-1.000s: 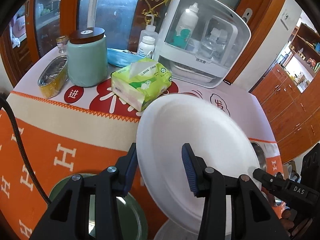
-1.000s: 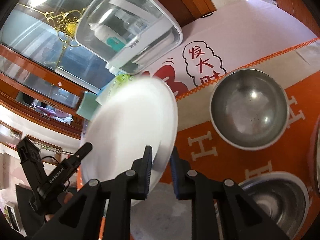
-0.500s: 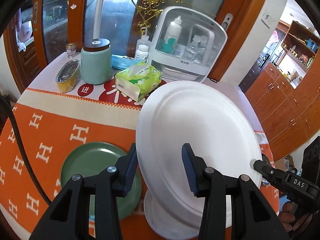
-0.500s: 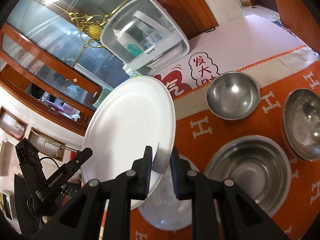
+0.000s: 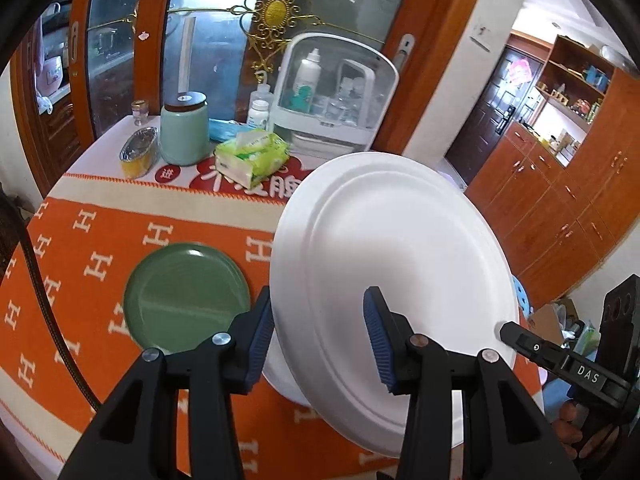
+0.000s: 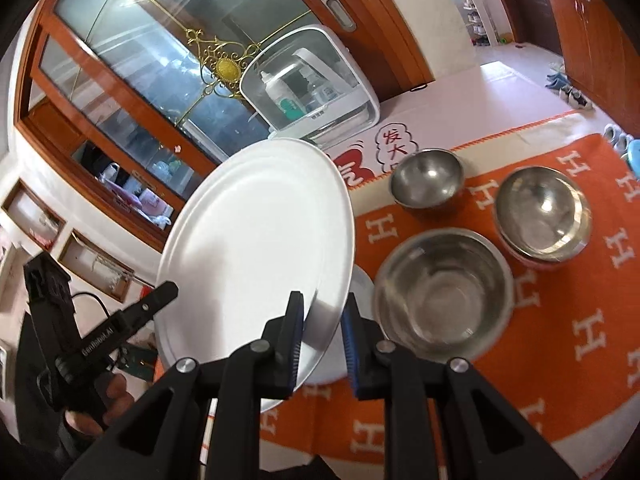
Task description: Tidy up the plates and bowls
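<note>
The right gripper (image 6: 320, 332) held a white paper plate (image 6: 256, 248) by its near rim, its two blue-padded fingers closed on the edge, so that the plate stood tilted up above the bench (image 6: 560, 320) rather than lying flat. In the left wrist view the same white paper plate (image 5: 392, 280) filled the middle and right of the frame, its face turned toward the camera. The left gripper (image 5: 318, 344) stood wide apart with nothing between its fingers; its left finger sat just beside the plate's left edge and its right finger showed in front of the plate's face, though whether either touched it could not be told. A second white plate (image 6: 362, 280) lay flat on the orange cloth (image 5: 100, 248), mostly hidden under the raised one. To the left on the cloth lay a green plate (image 5: 186, 296). On the right side of the bench stood three steel bowls: a large bowl (image 6: 444, 296) nearest, a small bowl (image 6: 426, 178) farther back, and a stacked bowl (image 6: 542, 212) to the right. At the far edge sat a tissue pack (image 5: 252, 156), a pale green jar (image 5: 184, 132) and a white storage case (image 5: 336, 92).
</note>
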